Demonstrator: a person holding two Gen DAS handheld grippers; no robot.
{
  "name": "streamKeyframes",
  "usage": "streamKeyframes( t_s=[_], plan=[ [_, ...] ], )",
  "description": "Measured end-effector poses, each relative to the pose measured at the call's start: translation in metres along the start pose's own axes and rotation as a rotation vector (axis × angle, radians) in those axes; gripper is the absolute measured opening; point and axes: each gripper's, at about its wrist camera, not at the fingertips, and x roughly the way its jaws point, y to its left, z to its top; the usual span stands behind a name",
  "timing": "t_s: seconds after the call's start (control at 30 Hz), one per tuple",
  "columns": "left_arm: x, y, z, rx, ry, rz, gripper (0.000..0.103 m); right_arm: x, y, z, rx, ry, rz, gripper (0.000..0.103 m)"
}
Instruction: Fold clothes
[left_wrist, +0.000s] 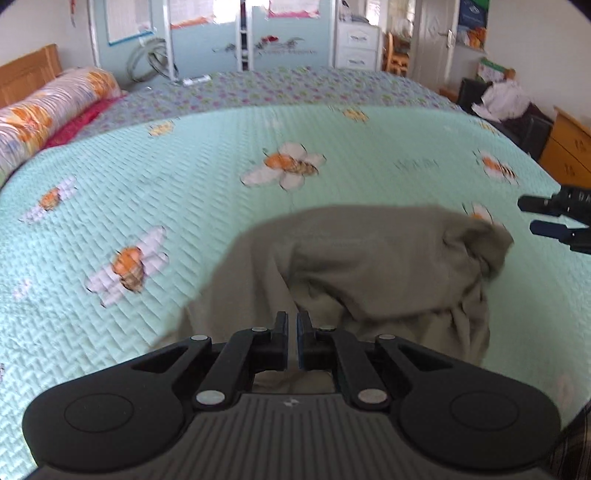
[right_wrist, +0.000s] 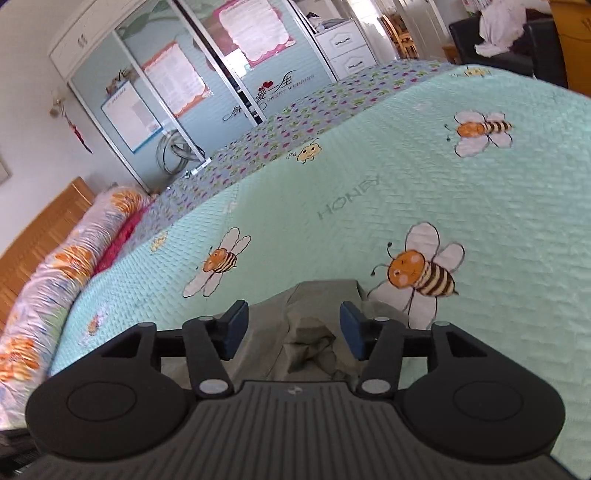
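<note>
Olive-green garment (left_wrist: 354, 280): lies crumpled on the bee-print quilt (left_wrist: 184, 192), near its front edge, unfolded. Left gripper (left_wrist: 291, 325): fingers nearly together, whether pinching cloth I cannot tell. Right gripper (right_wrist: 293, 321): fingers wide, straddling a bunched corner, apparently ready to spread it.

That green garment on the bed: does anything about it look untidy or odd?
Yes. The olive-green garment lies rumpled on the bee-print quilt, not flat. Its right corner is bunched into a crumpled lump, and loose folds sag along that side. Nothing looks torn or stained.
</note>
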Motion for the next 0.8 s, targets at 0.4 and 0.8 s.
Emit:
streamKeyframes(
  t_s=[0.4, 0.8],
  plan=[
    [0.009, -0.022, -0.019, 0.013, 0.046, -0.020, 0.031, 0.049, 0.015, -0.106, 0.001, 0.344, 0.088, 0.057],
    [0.022, -0.043, -0.013, 0.151, -0.005, 0.020, 0.034, 0.007, 0.022, -0.057, -0.320, 0.042, -0.133, 0.002]
  ],
)
